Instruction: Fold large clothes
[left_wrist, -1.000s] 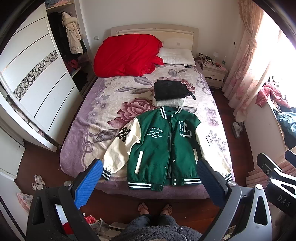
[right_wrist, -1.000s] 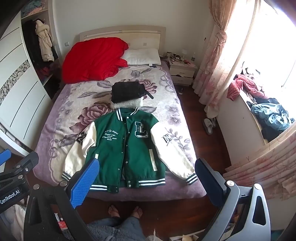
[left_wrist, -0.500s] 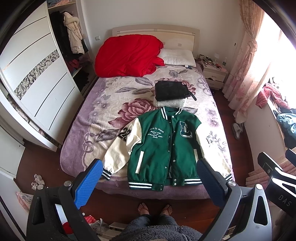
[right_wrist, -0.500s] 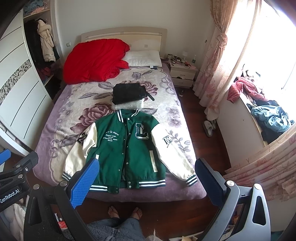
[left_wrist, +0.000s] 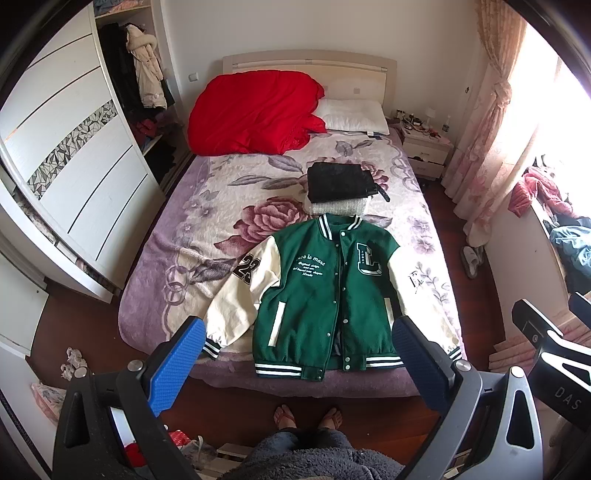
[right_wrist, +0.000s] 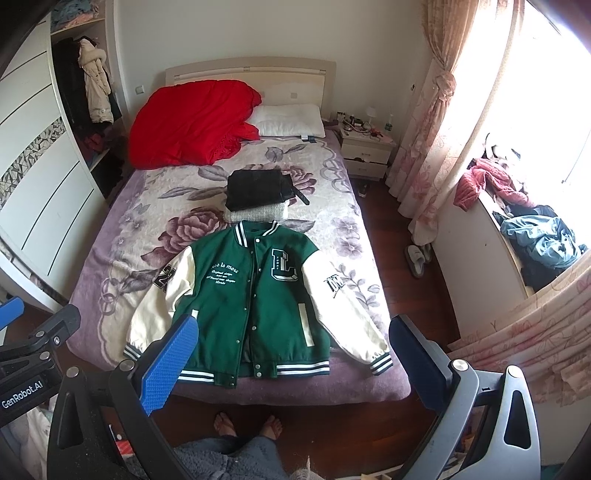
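Two grippers held spread and empty above the varsity jacket (left_wrist: 332, 291).
Each cream sleeve is best gripped near its cuff and folded across the green front by left gripper (left_wrist: 295, 365) and right gripper (right_wrist: 291, 363).

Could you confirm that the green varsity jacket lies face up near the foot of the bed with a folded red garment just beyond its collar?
Not quite: the folded garment beyond the collar is black, stacked on a grey one, as the right wrist view shows. Red is the quilt at the headboard. The green varsity jacket does lie face up near the foot of the bed.
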